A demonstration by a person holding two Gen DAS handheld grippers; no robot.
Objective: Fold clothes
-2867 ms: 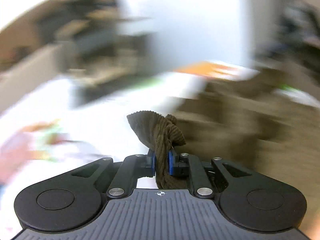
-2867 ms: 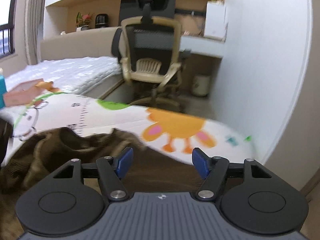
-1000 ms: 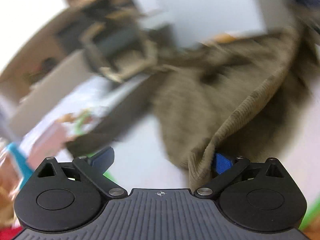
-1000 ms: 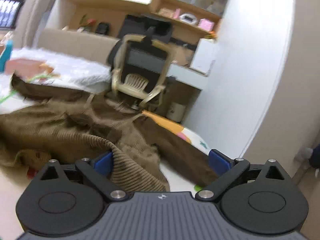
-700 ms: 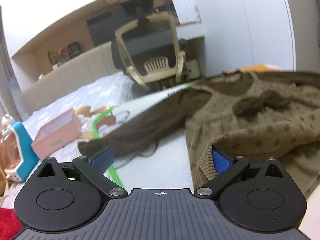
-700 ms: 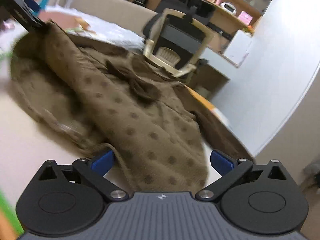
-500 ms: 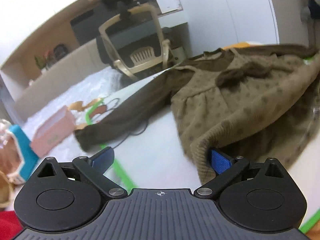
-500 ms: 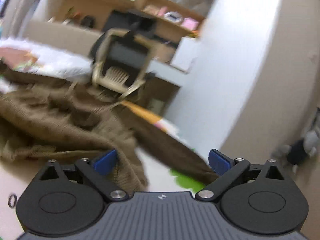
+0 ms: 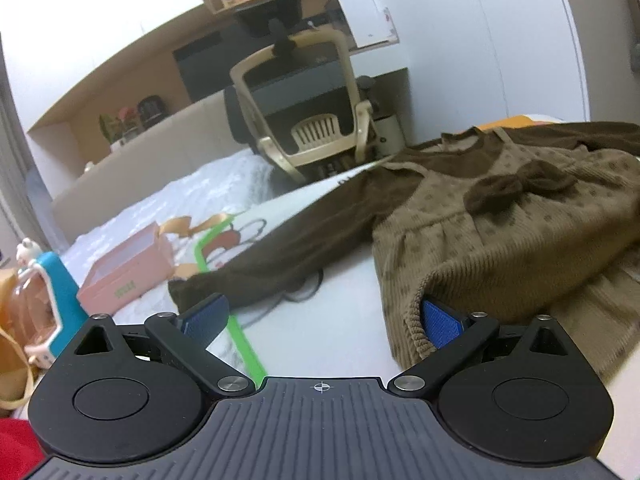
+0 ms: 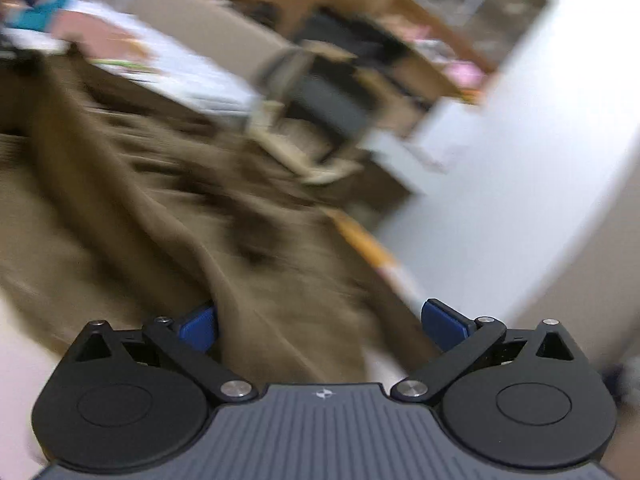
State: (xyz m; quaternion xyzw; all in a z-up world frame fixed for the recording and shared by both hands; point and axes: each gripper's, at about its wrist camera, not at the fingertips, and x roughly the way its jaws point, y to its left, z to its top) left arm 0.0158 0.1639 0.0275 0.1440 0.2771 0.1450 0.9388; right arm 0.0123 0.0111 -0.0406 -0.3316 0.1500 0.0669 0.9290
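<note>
A brown knitted child's dress [image 9: 500, 224] with darker dots, a dark bow [image 9: 516, 186] and dark brown sleeves lies front up on a white play mat [image 9: 344, 304]. One sleeve [image 9: 280, 256] stretches left across the mat. My left gripper [image 9: 322, 318] is open; its right finger [image 9: 440, 322] sits under the ribbed hem, its left finger over bare mat. In the blurred right wrist view my right gripper [image 10: 320, 320] is open over the same dress [image 10: 160, 208], a fold of the knit lying against its left finger [image 10: 198, 326].
A pink box [image 9: 128, 276] and a blue and white toy [image 9: 44, 288] sit on the mat at the left, red cloth [image 9: 16, 452] at the bottom left corner. Behind the mat stand a beige office chair [image 9: 308, 120], a desk and a white wall [image 9: 492, 40].
Both grippers have let the dress drop flat onto the mat. The left view has steadied low at the hem. The right gripper is swinging fast, its view now blurred.
</note>
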